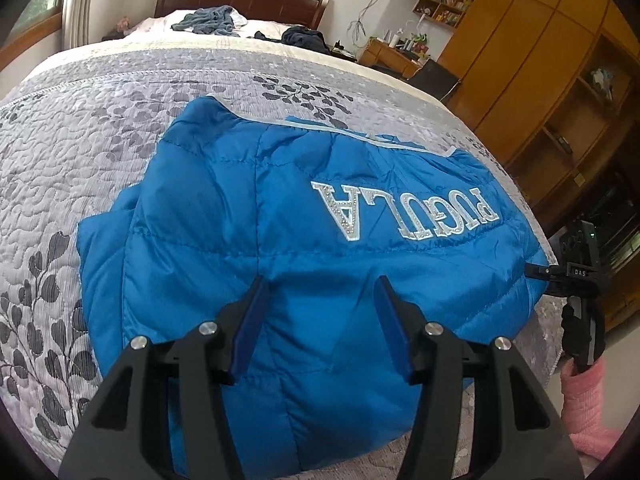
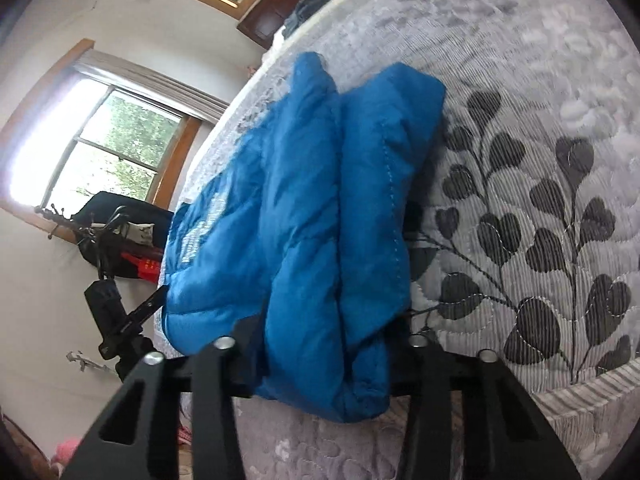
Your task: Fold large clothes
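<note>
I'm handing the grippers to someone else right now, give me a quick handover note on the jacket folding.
Left gripper: open, hovering over the near part of the jacket, holding nothing.
Right gripper: jacket fabric bunched between its fingers; fingertips hidden, so grip unclear.
Jacket: on the bed, partly folded into a thick bundle, lettering facing up.
Left: finish and flatten the fold; the bundle looks puffy.

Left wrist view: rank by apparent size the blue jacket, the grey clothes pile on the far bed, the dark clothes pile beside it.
1. blue jacket, by far the largest, though nearest the camera.
2. grey clothes pile.
3. dark clothes pile, close to the grey one; both are far off, so their order is unsure.
</note>
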{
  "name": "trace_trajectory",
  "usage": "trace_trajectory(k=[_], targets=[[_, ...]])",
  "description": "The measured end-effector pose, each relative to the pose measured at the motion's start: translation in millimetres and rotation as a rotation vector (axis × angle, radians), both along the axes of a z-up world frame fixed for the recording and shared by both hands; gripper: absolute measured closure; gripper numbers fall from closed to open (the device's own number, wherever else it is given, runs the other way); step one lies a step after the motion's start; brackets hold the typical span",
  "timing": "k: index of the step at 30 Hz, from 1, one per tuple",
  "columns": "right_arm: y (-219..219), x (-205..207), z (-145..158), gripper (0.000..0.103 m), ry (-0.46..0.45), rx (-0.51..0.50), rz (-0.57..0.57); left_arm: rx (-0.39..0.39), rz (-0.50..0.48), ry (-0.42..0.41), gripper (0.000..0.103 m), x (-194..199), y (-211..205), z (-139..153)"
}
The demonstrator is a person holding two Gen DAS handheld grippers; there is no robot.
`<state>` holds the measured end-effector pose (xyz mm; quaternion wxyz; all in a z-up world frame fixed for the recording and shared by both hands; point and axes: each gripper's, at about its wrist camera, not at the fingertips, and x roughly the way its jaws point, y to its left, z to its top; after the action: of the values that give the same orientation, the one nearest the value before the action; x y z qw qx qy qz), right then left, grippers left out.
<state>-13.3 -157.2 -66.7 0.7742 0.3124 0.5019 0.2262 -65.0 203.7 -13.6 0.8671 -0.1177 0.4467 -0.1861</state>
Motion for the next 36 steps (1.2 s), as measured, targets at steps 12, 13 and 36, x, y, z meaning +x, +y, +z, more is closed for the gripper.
trace_trajectory(k=[12,13,36], targets=[[-1,-5,-12,0.066,0.031,0.031,-0.035,-0.006,-0.024,-0.026,0.048,0,2,-7],[-1,-6,-8,0.068,0.025,0.024,-0.037,-0.006,-0.025,-0.028,0.048,0,2,-7],[232,12,187,0.074,-0.348,-0.457,0.408,-0.138,0.051,-0.112,0.046,-36,75,33]])
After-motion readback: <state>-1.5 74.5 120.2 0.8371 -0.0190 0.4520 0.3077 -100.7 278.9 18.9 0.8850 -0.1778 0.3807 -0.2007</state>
